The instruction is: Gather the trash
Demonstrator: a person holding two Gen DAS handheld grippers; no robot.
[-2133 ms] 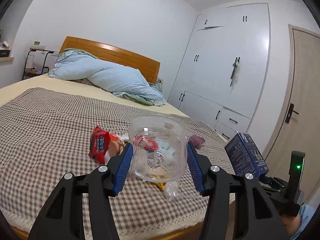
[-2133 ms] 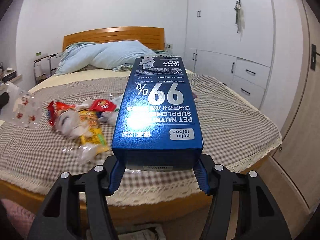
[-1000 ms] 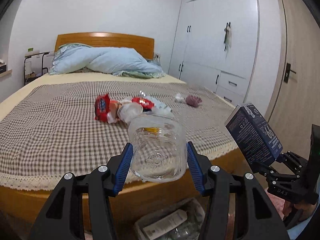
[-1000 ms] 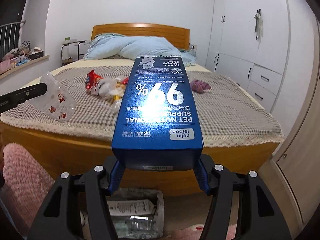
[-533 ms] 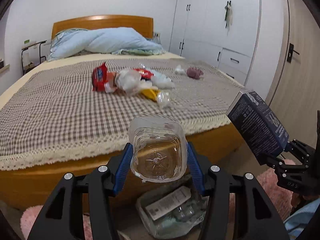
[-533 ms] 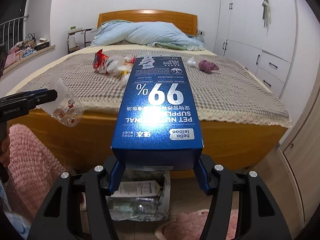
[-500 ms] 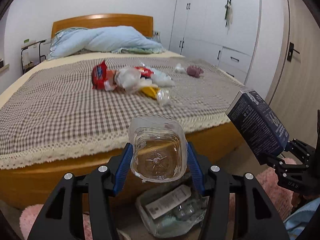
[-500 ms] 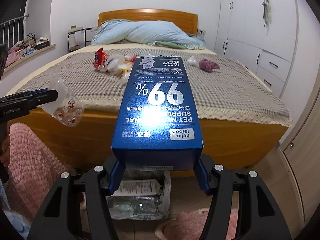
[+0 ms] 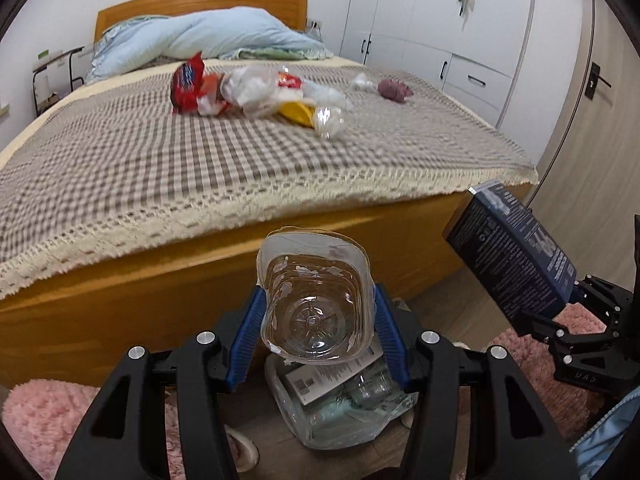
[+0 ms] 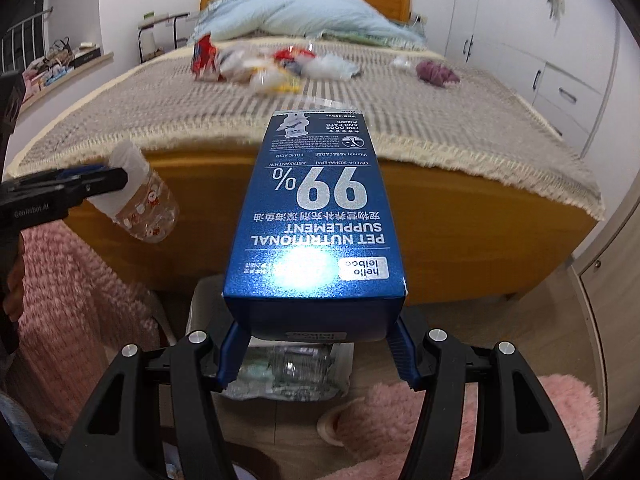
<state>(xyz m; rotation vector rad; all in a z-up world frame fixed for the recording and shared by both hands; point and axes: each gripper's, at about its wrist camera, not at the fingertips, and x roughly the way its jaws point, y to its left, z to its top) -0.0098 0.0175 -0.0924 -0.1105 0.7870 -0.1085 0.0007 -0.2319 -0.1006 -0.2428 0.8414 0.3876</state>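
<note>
Both claws lowered; trash bag (image 10: 288, 372) now half-hidden behind blue box (image 10: 316, 220).

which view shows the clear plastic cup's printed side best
The right wrist view: it sees the clear plastic cup from the side, with its red-and-white print visible, clamped in the left tongs. The left wrist view looks straight at the cup's base between the blue pads, so the print shows only as faint patches.
</note>
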